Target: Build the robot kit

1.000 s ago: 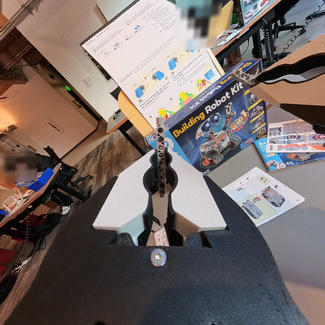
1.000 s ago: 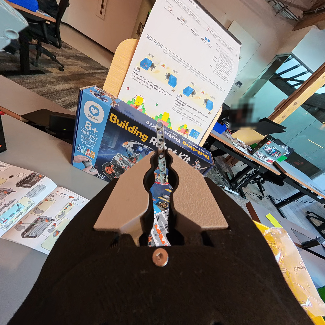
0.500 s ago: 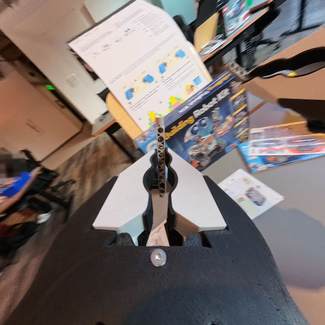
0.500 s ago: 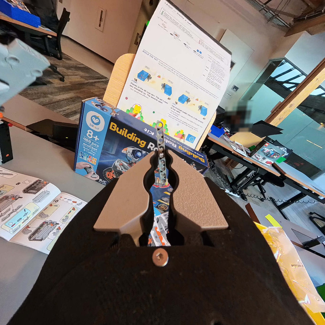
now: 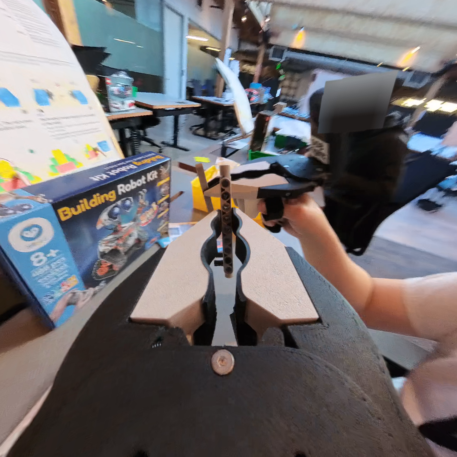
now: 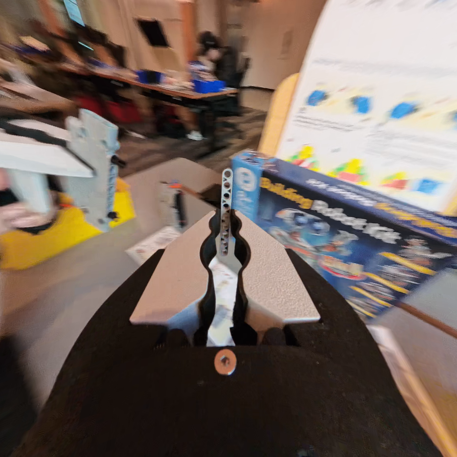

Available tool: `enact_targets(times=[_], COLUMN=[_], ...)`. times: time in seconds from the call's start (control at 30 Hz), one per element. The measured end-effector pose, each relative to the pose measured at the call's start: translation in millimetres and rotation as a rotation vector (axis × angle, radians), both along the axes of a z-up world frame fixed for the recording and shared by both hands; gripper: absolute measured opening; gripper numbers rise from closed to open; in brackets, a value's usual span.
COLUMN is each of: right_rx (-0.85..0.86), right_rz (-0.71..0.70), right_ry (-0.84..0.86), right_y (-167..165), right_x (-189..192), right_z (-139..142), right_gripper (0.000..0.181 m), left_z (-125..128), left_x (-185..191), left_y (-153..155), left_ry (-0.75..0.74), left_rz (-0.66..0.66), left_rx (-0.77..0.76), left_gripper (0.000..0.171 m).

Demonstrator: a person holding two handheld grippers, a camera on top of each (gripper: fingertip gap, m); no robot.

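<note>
My left gripper point(image 5: 226, 215) is shut on a dark grey beam with holes point(image 5: 225, 195) that stands up between its tips. My right gripper point(image 6: 226, 213) is shut on a light grey beam with holes point(image 6: 226, 190). In the left wrist view the right gripper point(image 5: 210, 188), held by a hand point(image 5: 299, 217), is just beyond my left tips with its beam point(image 5: 204, 190) sticking out. In the right wrist view the left gripper point(image 6: 90, 160) is at the left and holds a broad grey piece with black pins point(image 6: 96, 170).
A blue robot kit box point(image 5: 99, 222) stands on the grey table point(image 6: 74, 284) and also shows in the right wrist view point(image 6: 346, 235). A white instruction poster point(image 6: 383, 99) leans behind it. A yellow bag point(image 6: 61, 235) and an open booklet point(image 6: 158, 239) lie near. My right fingertips sit around 9 cm from my left ones.
Both grippers have swung round to face each other, so each view now shows the other gripper close by. Both stay shut on their pieces.
</note>
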State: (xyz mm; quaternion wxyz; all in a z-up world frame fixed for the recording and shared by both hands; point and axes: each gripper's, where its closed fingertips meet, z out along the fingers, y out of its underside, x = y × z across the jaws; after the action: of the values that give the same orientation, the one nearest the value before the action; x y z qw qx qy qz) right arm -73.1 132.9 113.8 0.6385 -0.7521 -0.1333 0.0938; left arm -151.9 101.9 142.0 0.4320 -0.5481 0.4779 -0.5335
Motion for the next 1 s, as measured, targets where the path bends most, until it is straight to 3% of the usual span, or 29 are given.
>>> enact_targets(times=[0.1,0.23,0.37,0.57,0.73,0.87,1.0], right_rx=[0.004,-0.001,-0.033,-0.020,0.009,0.009,0.000], right_rz=[0.267,0.389,0.602,0.825,0.869,0.941,0.962], right_ry=[0.235,0.389,0.572,0.721,0.755,0.829,0.790], right_y=[-12.2,-14.2,-19.7,-28.3,-35.9,-46.1,-50.1], right_x=[-17.6,-10.2,-25.8,-60.4,-63.7,-66.9,-75.8], right_z=[10.9,14.5,15.3,22.5,31.7,42.1,40.6], right_gripper=[0.007,0.007,0.007,0.006,0.006,0.007,0.006], left_z=[7.9,20.8,32.8,30.3,27.4,24.0,22.4], left_x=[-28.5,-85.2,-115.4,-71.8,-30.0,-17.1,-13.6], left_y=[16.4,42.4,41.1,27.2,-0.7,-11.5,-14.7], left_ry=[-0.056,-0.104,-0.184,-0.249,-0.261,-0.229,-0.210], left_rz=[0.005,0.158,0.159,-0.066,-0.288,-0.312,-0.304], left_rx=[-0.042,-0.003,-0.003,-0.163,-0.306,-0.305,-0.301], left_gripper=[0.005,0.005,0.005,0.005,0.005,0.005,0.005])
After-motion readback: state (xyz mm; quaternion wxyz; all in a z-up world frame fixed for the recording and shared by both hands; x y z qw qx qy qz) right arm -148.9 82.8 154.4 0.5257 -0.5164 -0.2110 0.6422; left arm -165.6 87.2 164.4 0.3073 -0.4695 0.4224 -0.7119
